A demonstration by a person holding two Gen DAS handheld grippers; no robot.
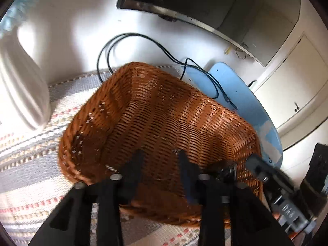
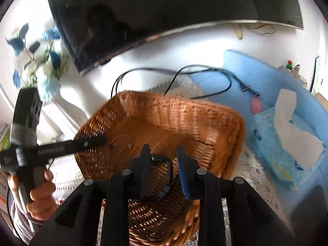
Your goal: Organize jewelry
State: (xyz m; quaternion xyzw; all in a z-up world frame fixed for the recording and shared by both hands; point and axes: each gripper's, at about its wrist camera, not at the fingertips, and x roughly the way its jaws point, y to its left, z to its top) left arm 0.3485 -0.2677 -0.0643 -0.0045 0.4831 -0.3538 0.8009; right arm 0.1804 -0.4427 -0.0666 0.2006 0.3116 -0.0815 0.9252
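Left wrist view looks down into a brown woven wicker basket (image 1: 155, 119) sitting on a striped grey and cream woven mat (image 1: 30, 155). The left gripper (image 1: 162, 155) hangs over the basket's near side, jaws parted with nothing between them; a thin wire-like necklace (image 1: 174, 145) lies on the weave just beyond its tips. From the right wrist view, the right gripper (image 2: 163, 150) sits above the basket, its fingers spread around a black cord-like band (image 2: 167, 170), though blur hides whether they touch it. A white ribbed vase (image 1: 22, 94) stands beside the basket.
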